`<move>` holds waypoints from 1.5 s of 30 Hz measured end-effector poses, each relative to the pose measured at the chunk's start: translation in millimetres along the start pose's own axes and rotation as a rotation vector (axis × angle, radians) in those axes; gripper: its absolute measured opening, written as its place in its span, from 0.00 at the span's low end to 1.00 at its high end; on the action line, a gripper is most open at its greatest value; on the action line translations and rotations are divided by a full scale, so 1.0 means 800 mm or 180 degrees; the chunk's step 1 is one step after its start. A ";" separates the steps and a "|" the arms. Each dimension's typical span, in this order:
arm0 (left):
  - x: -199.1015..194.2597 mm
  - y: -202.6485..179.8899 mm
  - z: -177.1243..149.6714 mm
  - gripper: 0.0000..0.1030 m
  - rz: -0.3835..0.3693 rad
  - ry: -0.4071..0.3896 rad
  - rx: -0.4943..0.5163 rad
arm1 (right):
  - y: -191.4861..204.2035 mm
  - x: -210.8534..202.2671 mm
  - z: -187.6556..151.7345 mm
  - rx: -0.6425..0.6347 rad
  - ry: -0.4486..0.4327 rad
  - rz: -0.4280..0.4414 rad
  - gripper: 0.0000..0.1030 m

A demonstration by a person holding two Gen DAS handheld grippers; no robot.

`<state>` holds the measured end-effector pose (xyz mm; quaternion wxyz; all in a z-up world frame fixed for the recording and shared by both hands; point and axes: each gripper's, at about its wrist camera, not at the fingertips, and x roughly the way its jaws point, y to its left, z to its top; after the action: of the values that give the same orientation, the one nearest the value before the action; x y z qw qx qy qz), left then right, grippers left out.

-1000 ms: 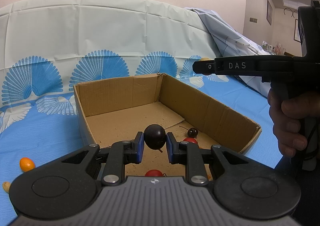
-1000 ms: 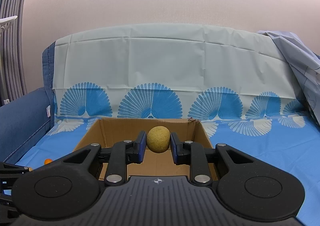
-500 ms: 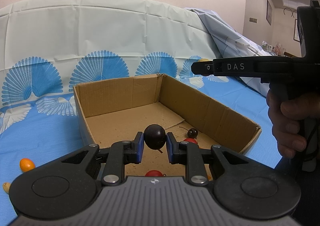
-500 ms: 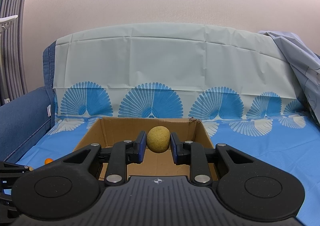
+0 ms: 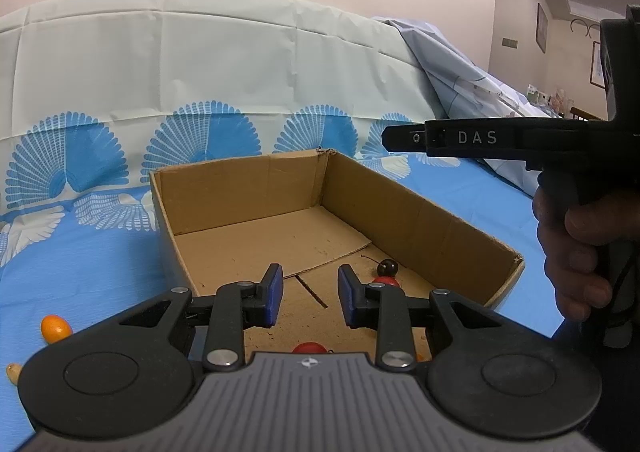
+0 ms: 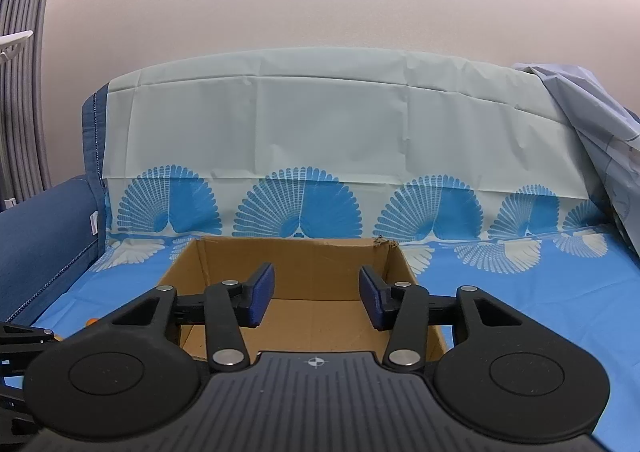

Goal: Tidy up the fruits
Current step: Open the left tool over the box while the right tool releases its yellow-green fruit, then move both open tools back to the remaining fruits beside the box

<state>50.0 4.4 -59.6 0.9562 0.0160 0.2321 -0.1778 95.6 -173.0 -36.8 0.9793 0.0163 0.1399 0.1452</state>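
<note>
My left gripper [image 5: 310, 294] hangs over the near end of the open cardboard box [image 5: 420, 211]. Its jaws are opening, with nothing between the blue pads. On the box floor lie a dark cherry [image 5: 387, 266], a red fruit [image 5: 386, 280] just in front of it, and another red fruit [image 5: 309, 348] half hidden by the gripper body. My right gripper [image 6: 316, 298] is over the same box [image 6: 300, 264]; its jaws are also opening and hold nothing. In the left wrist view the right gripper [image 5: 400, 137] shows side-on above the box's right wall.
An orange kumquat [image 5: 56, 328] and a beige piece [image 5: 14, 372] lie on the blue patterned cloth [image 5: 80, 272] left of the box. A person's hand [image 5: 576, 252] grips the right tool's handle. A blue sofa arm [image 6: 44, 244] stands at the left.
Both grippers have opened. The dark round fruit is gone from the left jaws and the tan round fruit from the right jaws; neither shows now. Both hands stayed in place.
</note>
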 end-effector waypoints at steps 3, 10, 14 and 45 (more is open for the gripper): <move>0.000 0.000 0.000 0.33 0.0008 0.0005 0.0004 | 0.000 0.000 -0.001 -0.0003 0.0000 -0.0020 0.48; -0.016 0.009 0.002 0.30 0.0076 -0.0077 0.0002 | 0.003 -0.005 -0.001 0.0024 -0.0021 -0.0069 0.49; -0.028 0.018 0.010 0.22 0.0174 -0.0089 0.0110 | 0.005 -0.008 -0.001 0.0069 -0.0054 -0.0085 0.49; -0.088 0.327 -0.072 0.25 0.1362 0.0146 -0.2071 | 0.158 0.016 -0.008 -0.0056 0.0034 0.0771 0.41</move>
<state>57.2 279.1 -92.6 0.9213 -0.2361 0.2891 0.1090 69.9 -48.0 -37.0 0.9539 0.0237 0.1408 0.2638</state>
